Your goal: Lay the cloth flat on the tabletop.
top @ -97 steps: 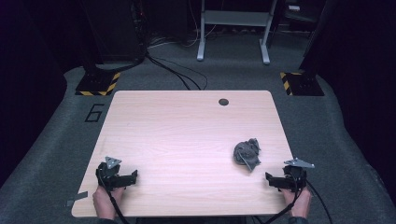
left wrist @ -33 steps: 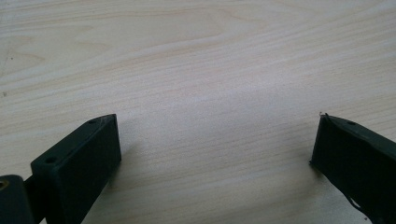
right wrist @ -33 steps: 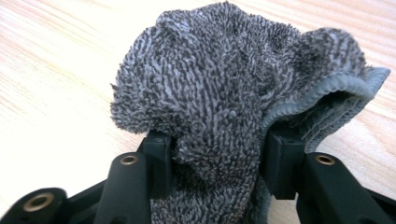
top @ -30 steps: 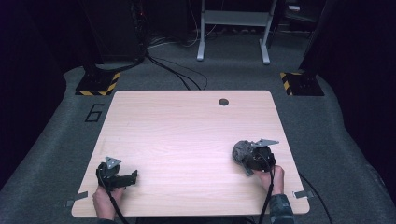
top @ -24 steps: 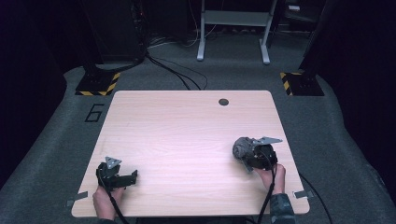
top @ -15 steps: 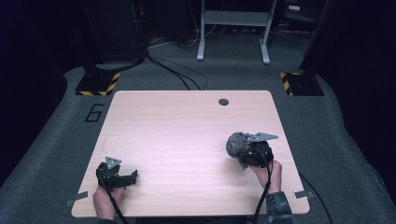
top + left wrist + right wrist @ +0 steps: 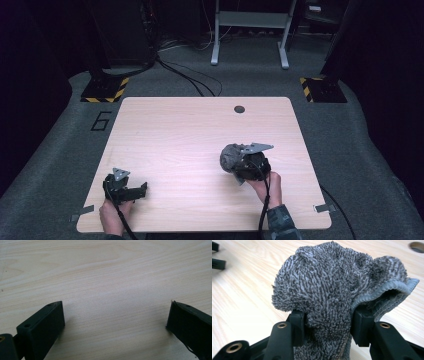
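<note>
A crumpled grey terry cloth [image 7: 229, 156] [image 7: 332, 287] is bunched between the jaws of my right gripper [image 7: 239, 165] [image 7: 327, 323], which is shut on it and holds it just above the right half of the wooden table [image 7: 180, 135]. Both pads press into the cloth's folds in the right gripper view. My left gripper [image 7: 131, 192] [image 7: 115, 320] rests near the front left corner, its jaws wide open over bare wood with nothing between them.
A round cable hole [image 7: 239, 109] sits near the table's far edge. Beyond the table are grey carpet, cables, yellow-black striped floor plates [image 7: 105, 90] and a metal stand's legs [image 7: 248, 35]. Tape tabs mark the front corners.
My right gripper closed in on the cloth, took it, and has moved left and up over the table with it. The left gripper stayed where it was.
</note>
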`<state>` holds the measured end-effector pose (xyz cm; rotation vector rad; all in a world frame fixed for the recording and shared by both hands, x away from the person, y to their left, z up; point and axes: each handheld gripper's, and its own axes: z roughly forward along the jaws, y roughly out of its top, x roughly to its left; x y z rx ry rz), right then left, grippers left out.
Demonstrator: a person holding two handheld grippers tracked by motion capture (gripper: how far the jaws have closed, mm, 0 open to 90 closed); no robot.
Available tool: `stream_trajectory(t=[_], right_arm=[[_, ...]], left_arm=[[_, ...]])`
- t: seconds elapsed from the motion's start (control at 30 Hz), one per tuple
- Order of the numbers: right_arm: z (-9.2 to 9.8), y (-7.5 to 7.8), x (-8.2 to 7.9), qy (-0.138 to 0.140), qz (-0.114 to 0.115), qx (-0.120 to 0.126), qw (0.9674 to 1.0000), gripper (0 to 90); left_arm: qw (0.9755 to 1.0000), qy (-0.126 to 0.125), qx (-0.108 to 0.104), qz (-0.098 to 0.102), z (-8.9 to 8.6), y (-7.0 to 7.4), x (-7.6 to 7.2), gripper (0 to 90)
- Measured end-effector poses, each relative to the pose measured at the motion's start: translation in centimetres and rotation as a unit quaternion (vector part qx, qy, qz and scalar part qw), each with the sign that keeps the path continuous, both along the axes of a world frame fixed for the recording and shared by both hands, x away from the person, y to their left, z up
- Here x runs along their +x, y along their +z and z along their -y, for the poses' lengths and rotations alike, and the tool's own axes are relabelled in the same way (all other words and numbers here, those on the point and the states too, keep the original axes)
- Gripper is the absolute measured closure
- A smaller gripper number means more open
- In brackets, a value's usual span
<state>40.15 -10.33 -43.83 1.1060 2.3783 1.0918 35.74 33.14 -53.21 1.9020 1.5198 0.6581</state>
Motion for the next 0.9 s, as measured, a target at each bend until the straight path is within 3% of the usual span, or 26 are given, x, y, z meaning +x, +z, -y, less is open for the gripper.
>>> stream_trajectory(t=[0.3,0.57,0.73,0.9], right_arm=[[-3.9,-1.4,-0.4,0.020,-0.021,-0.005,0.9996,52.5],[-6.7,-3.1,-0.2,0.039,-0.034,-0.032,0.9982,51.2],[-7.5,-5.0,0.8,0.023,-0.063,-0.052,0.9964,37.5],[-6.7,-4.4,0.4,0.021,-0.050,-0.024,0.9982,23.4]], left_arm=[[1.0000,-0.003,0.003,-0.003,-0.1,0.0,0.0,1.1],[1.0000,-0.003,0.002,-0.003,-0.1,0.0,0.0,1.2],[1.0000,-0.003,0.002,-0.003,-0.1,0.0,0.0,1.2],[1.0000,-0.003,0.002,-0.003,-0.1,0.0,0.0,1.2]])
